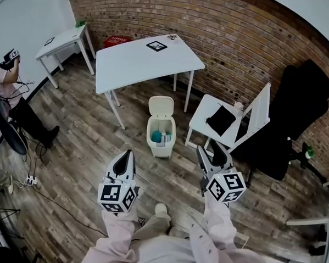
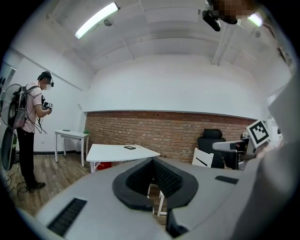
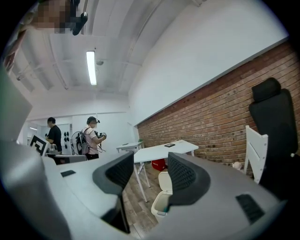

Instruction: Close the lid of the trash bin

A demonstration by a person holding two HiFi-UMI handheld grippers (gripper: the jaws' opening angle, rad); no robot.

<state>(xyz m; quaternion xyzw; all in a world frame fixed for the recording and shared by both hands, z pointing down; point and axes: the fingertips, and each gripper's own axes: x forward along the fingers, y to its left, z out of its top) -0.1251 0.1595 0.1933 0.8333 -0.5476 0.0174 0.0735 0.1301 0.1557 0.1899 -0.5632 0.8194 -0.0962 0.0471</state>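
Left tongs (image 1: 130, 153) and right tongs (image 1: 208, 148) hover short of the trash bin (image 1: 163, 150).

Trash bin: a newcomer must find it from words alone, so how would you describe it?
In front of the red brick wall stands a large white table. On the wooden floor just before it, beside a smaller white table, sits the small cream plastic trash bin. It alone has a lid flipped upright, with teal items showing inside.

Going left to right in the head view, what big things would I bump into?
Small white side table → open white plastic trash bin → white folding chair → black office chair.
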